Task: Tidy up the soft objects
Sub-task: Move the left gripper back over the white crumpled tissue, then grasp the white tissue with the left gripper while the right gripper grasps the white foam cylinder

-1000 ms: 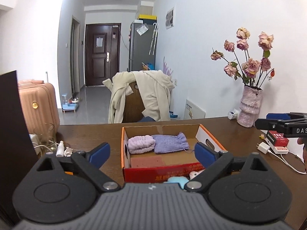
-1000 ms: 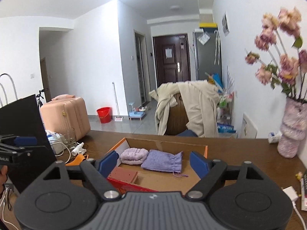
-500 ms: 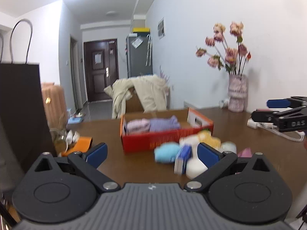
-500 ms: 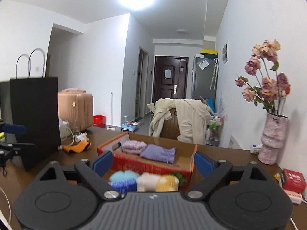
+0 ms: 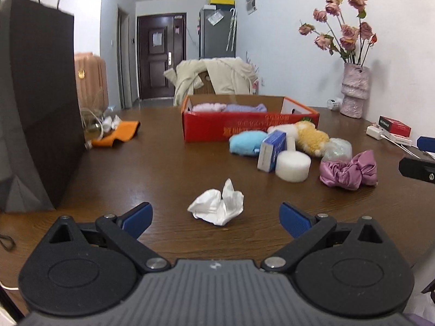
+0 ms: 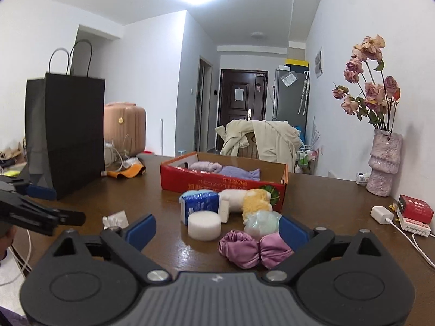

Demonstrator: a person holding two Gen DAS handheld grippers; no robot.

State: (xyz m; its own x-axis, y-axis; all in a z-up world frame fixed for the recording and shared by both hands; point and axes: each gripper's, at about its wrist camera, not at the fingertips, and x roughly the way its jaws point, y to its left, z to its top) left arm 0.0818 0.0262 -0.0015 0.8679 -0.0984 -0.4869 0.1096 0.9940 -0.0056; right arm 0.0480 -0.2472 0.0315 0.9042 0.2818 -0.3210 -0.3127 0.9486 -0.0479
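On the far left the tall black paper bag (image 5: 40,103) stands on the wooden table (image 5: 152,168), close to the left gripper (image 5: 216,217). A sideways swing of that hand could clip the bag and tip it. The left gripper's jaws stand wide apart and hold nothing. The crumpled white tissue (image 5: 217,206) lies on the table just ahead of them, roughly centred between the 2 blue pads. The tissue is light and loose, so a shallow close could pinch only 1 flap and tear it or let it fall; a close set too low could scrape the pads on the wood.

Further right, the red cardboard box (image 5: 244,129) already holds 2 folded cloths, pink and lavender. In front of it the remaining things crowd together: a blue plush (image 5: 246,142), a small blue carton (image 5: 272,150), a white foam puck (image 6: 204,225), a yellow plush (image 6: 257,202) and a pale bagged item (image 6: 262,222). A grab here could drag a neighbour along or knock over the carton, which is not a soft thing.

The right gripper (image 6: 217,231) has just been opening; its jaws are wide and grip nothing. The purple satin scrunchie (image 6: 252,250) lies low between its pads, untouched. Slippery satin may slide out of a light squeeze. The charger cable (image 6: 416,244) at the far right could snag on a wide sweep.
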